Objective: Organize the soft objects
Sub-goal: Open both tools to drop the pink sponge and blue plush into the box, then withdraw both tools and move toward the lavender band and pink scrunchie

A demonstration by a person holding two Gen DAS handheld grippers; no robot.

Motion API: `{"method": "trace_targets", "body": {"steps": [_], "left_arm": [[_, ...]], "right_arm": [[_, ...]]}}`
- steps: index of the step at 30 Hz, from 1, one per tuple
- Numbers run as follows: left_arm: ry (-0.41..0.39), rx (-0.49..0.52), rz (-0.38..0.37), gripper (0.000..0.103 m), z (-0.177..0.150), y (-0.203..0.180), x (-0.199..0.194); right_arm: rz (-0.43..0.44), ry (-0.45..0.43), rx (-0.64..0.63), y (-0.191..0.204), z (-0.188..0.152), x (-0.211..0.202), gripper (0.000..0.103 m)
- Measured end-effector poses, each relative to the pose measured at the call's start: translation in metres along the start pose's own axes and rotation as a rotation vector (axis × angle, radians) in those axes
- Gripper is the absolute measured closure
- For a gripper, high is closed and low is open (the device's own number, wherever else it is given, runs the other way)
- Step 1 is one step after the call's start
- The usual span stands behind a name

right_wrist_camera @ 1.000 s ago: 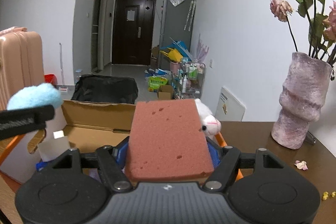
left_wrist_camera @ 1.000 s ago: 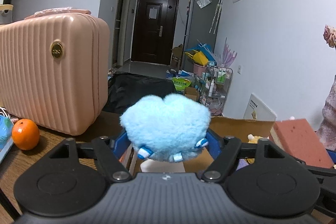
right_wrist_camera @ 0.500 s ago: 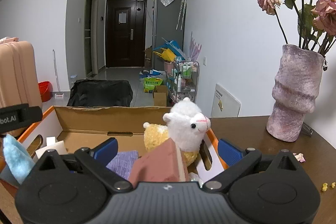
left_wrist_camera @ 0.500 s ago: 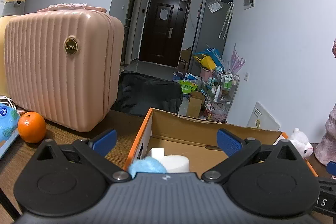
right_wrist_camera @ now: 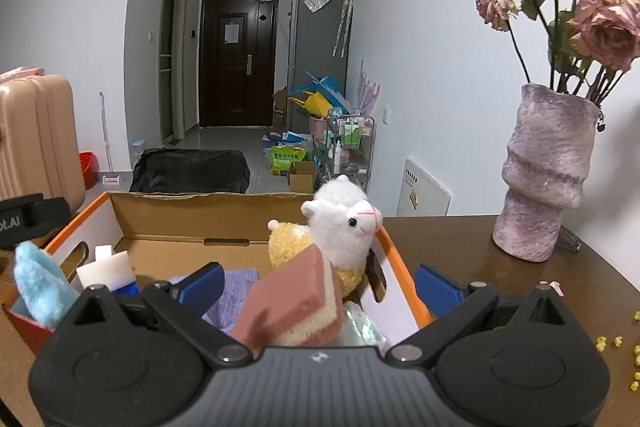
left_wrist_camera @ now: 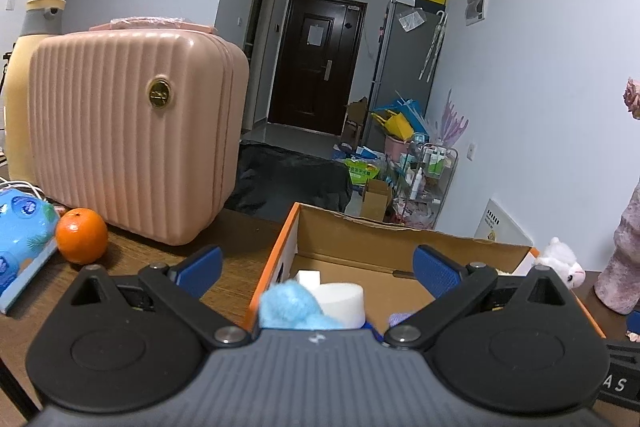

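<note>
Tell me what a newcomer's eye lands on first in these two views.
The white alpaca plush peeks over the right end of the orange-edged cardboard box, with a reddish sponge tilted just before it. At the box's left end sits a fluffy blue plush. A ribbed pink suitcase looms left, a mauve vase right.

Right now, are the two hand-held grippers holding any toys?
Left hand-held gripper: open, holding nothing; blue plush lies below it.
Right hand-held gripper: open, holding nothing; sponge lies loose.
</note>
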State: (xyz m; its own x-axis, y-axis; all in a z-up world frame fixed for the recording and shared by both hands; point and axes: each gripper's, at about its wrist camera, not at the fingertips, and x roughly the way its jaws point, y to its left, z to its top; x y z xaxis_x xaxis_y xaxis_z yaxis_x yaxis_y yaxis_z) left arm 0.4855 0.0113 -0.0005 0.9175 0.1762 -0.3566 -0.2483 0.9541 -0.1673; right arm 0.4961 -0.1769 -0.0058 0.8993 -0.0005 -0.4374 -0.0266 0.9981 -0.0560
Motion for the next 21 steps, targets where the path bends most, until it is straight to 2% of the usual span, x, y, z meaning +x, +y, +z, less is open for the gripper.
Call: {"method": "trace_targets", "body": {"steps": [21], "left_arm": [[-0.011, 0.046, 0.008, 0.0, -0.03, 0.012, -0.076]], "right_arm": [[0.026, -0.05, 0.021, -0.028, -0.036, -0.078, 0.0]]}}
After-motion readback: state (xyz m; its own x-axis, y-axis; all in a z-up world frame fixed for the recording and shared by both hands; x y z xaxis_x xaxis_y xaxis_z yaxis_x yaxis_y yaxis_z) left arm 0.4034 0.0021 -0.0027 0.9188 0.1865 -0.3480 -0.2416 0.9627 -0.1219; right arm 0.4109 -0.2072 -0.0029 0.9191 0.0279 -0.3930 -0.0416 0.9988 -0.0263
